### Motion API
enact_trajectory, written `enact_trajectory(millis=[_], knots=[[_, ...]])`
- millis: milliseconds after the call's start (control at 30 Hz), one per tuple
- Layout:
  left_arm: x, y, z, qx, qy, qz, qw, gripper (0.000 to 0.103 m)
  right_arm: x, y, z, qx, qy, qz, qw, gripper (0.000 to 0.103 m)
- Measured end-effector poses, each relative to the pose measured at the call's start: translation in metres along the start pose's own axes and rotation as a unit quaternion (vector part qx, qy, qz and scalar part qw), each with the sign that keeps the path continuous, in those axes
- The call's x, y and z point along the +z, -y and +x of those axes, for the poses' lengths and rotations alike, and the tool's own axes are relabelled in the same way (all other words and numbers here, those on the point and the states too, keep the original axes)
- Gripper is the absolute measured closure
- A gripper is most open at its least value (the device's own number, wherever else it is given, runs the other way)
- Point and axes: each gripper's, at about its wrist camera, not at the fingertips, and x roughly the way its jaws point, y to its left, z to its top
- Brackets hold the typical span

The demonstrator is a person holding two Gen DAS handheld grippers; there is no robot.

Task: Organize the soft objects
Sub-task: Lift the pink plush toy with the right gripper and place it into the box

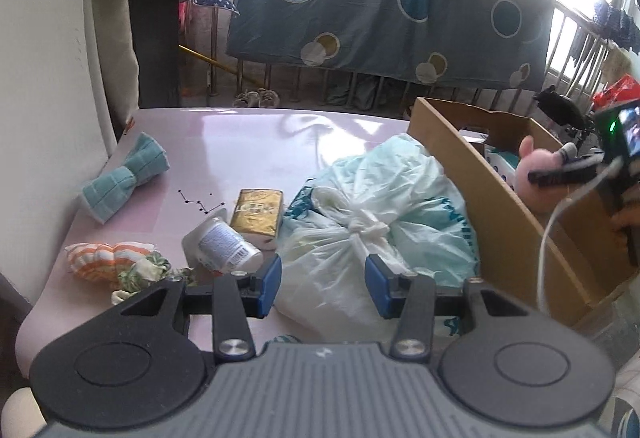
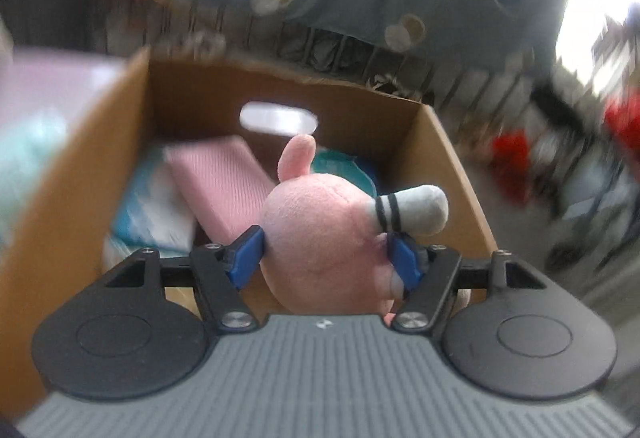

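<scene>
Pink plush toy (image 2: 320,238) is sitting between the blue pads of the right gripper (image 2: 326,258), which is holding it over the open cardboard box (image 2: 448,158). Both pads are pressing into the toy's round body; its ear is pointing away from the tool and a grey, black-banded limb is sticking out past the right pad. The grip is wide because the body is bulky, and it looks light.

Judgement on the step: it is a drop-off. Doing it well means getting the toy fully inside the box walls before letting go, lowering it toward the free floor ahead of the fingers instead of dropping it from rim height, and keeping clear of the near wall directly below the tool. A pink ribbed pad (image 2: 216,178) and a light blue packet (image 2: 148,206) are already lying inside, ahead and to the left of the pads, so the toy should be landing to their right. Background blur is suggesting fast motion; slowing down before release would be helping.

Left gripper (image 1: 322,286) is hovering partly open and empty over the tied plastic bag (image 1: 360,214), its pads straddling the near end of the bag without pinching. Ahead and left of it on the pink table (image 1: 240,142), a teal cloth bow (image 1: 124,178), a striped orange-white cloth (image 1: 104,258), a gold packet (image 1: 258,212) and a small white bottle (image 1: 224,242) are waiting.
</scene>
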Motion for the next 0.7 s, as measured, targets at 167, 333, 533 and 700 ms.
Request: enact_trajectory(millis=[167, 333, 533, 700], knots=[[-0.001, -0.003, 0.003, 0.004, -0.005, 0.001, 1.0000, 0.056, -0.003, -0.015, -0.015, 0.034, -0.015, -0.035, 0.999, 0.032], [-0.003, -0.001, 0.006, -0.006, -0.008, -0.002, 1.0000, 0.056, -0.012, -0.002, -0.053, 0.080, -0.037, 0.009, 0.996, 0.024], [-0.006, 0.003, 0.006, -0.016, -0.010, 0.002, 0.9998, 0.056, -0.020, 0.043, -0.071, 0.125, -0.047, 0.140, 0.981, 0.019], [-0.008, 0.006, 0.001, -0.020, -0.008, 0.004, 0.9998, 0.056, -0.030, 0.070, -0.026, 0.162, -0.098, 0.270, 0.944, 0.017]])
